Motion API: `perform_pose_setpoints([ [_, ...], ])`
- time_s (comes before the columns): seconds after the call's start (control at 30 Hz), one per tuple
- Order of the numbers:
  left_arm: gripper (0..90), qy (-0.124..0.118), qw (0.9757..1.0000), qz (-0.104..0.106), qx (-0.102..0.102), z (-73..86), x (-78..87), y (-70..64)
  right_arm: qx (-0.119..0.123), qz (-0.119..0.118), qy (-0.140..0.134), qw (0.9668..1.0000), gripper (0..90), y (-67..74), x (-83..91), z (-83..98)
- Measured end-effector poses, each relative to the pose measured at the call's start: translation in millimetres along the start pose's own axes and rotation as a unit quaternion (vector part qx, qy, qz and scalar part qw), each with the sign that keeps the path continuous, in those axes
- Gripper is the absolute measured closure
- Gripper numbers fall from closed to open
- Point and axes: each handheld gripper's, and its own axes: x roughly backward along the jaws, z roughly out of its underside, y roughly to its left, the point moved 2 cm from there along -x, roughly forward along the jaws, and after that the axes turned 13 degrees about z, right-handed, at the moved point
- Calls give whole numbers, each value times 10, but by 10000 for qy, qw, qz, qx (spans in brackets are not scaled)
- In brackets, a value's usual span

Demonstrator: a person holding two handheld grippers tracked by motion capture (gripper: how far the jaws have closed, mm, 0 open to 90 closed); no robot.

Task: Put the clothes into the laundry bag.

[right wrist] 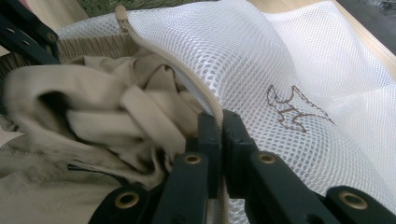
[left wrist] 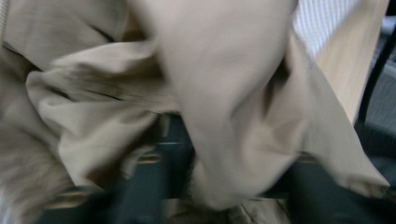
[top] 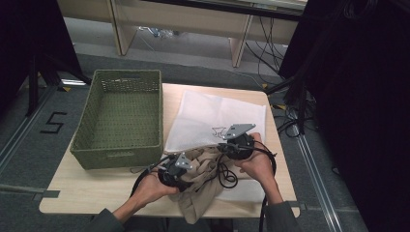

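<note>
A beige garment [top: 200,186] lies bunched at the table's front edge, partly inside the mouth of a white mesh laundry bag [top: 212,116]. My right gripper [right wrist: 219,123] is shut on the bag's zipper edge [right wrist: 187,79] and holds the mouth up. In the right gripper view the garment [right wrist: 93,107] fills the opening to the left of the jaws. My left gripper [top: 189,175] is buried in the cloth. In the blurred left gripper view, folds of the garment [left wrist: 219,93] drape over the dark jaws and run down between them.
A green woven basket [top: 121,79] stands open at the table's back left, close beside the bag. Bare wooden tabletop [top: 87,188] shows at the front left. Black cables trail from both grippers across the cloth.
</note>
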Motion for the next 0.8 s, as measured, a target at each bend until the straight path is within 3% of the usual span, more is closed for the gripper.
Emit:
perform_pose_setpoints([
  [0.1,784,-286,9996,-68,-36,-183,24,-58,-23,-9,-42,10000,888,-13,21,-11],
  [0.23,791,-592,9982,-110,-52,-481,3,-119,-15,59,-83,9999,888,-23,45,-22],
  [0.33,789,-582,9982,-115,54,-609,-141,-78,-33,96,-100,9999,888,-42,78,-22],
  [0.43,770,-538,9978,-336,213,-626,-293,51,-63,118,-73,9999,888,-63,88,-4],
  [0.5,711,-567,9974,-281,351,-613,-334,101,-75,121,-69,9999,888,-65,88,6],
  [0.57,605,-554,9978,-182,323,-587,-311,45,-94,108,-38,9999,888,-78,85,27],
  [0.7,409,-533,9985,-126,87,-482,-81,-131,-141,68,-44,9999,888,-103,67,52],
  [0.8,311,-622,9976,-254,168,-354,117,-198,-139,68,-22,9999,887,-96,54,57],
])
